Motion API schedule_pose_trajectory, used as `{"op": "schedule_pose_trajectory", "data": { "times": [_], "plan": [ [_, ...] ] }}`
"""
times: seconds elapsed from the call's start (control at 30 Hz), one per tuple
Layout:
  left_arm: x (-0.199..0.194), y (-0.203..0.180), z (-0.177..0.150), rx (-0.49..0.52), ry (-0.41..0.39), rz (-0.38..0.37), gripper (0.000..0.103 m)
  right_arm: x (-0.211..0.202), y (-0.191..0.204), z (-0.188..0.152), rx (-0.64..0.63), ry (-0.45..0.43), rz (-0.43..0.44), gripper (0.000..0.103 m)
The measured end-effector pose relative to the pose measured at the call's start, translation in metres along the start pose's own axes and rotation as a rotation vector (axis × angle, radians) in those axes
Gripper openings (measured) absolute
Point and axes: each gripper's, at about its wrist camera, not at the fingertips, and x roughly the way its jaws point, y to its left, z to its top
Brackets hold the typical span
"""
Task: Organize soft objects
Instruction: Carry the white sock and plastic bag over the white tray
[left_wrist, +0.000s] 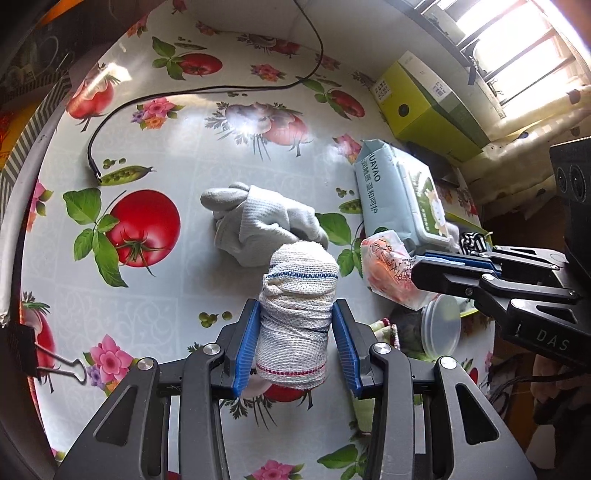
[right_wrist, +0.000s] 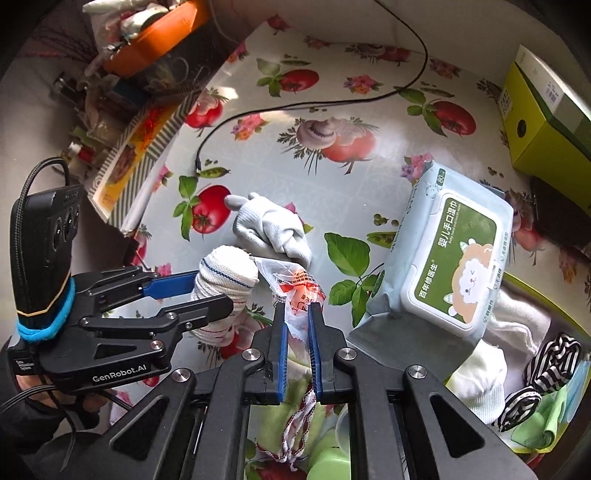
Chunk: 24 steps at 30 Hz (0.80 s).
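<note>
My left gripper (left_wrist: 295, 306) is shut on a rolled white woven cloth (left_wrist: 299, 295) with blue and red stripes, held above the tomato-print tablecloth (left_wrist: 147, 302). The right wrist view shows that same roll (right_wrist: 225, 273) and gripper (right_wrist: 214, 290) at the left. My right gripper (right_wrist: 297, 308) is shut on a crinkled clear plastic packet (right_wrist: 299, 284) with orange print; from the left wrist view it (left_wrist: 415, 267) sits beside the packet (left_wrist: 384, 266). A grey knit glove (left_wrist: 258, 221) (right_wrist: 269, 229) lies crumpled on the table just beyond both grippers.
A pack of wet wipes (right_wrist: 454, 258) leans at the right, with a green box (right_wrist: 546, 122) behind it. A green-rimmed basket (right_wrist: 535, 291) holds white, striped and green cloths. A black cable (left_wrist: 207, 90) crosses the far table. A clear tub (left_wrist: 441, 328) sits below the right gripper.
</note>
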Motion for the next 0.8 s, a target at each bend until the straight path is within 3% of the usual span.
{"op": "schedule_pose_trajectory", "data": {
  "times": [0.33, 0.8],
  "plan": [
    [-0.009, -0.026, 0.006, 0.058, -0.014, 0.007, 0.041, -0.045, -0.012, -0.025, 0.067, -0.108, 0.020, 0.010],
    [-0.013, -0.076, 0.019, 0.167, -0.025, 0.009, 0.041, -0.083, -0.057, -0.062, 0.196, -0.198, 0.000, 0.010]
  ]
}}
